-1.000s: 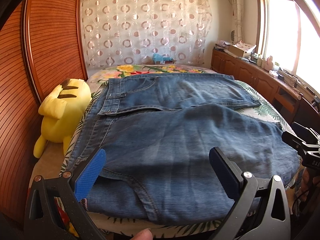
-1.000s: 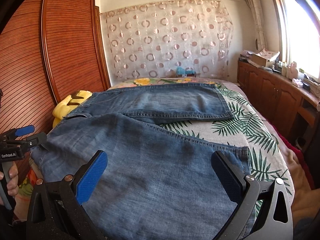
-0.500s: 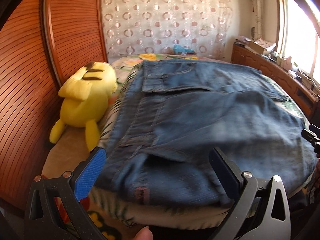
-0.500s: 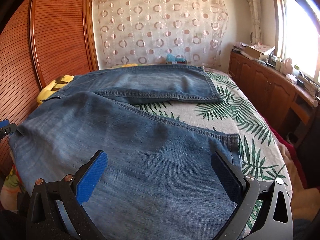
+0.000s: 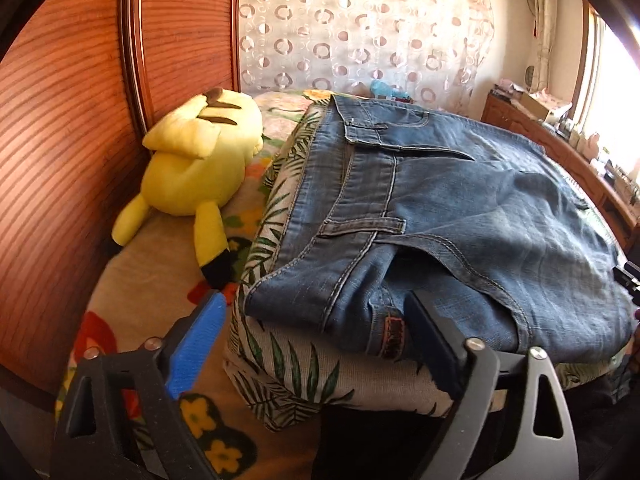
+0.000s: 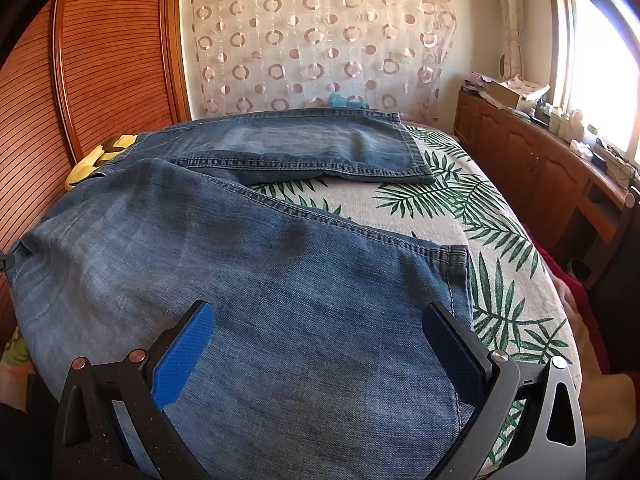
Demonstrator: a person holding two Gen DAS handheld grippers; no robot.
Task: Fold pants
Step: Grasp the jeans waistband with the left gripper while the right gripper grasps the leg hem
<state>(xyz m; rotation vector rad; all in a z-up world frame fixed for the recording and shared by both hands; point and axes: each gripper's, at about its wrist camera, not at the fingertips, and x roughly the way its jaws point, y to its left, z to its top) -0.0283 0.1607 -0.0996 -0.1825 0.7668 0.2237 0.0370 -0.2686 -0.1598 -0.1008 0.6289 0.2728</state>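
Note:
Blue denim pants (image 5: 460, 216) lie spread flat on a bed with a palm-leaf cover (image 5: 304, 364). In the left wrist view their waistband corner is nearest. My left gripper (image 5: 316, 340) is open and empty, just in front of that waistband corner at the bed's near edge. In the right wrist view the two legs (image 6: 280, 264) run apart, the far leg ending in a hem (image 6: 416, 160). My right gripper (image 6: 320, 344) is open and empty, low over the near leg close to its hem.
A yellow plush toy (image 5: 196, 160) lies left of the pants beside a wooden wardrobe (image 5: 72, 128). A low wooden cabinet (image 6: 552, 168) with clutter runs along the right wall under a window. A patterned curtain (image 6: 320, 40) hangs behind the bed.
My left gripper has swung left and come closer to the waistband corner; the plush toy now sits nearer the middle of its view. My right gripper has moved closer over the near leg.

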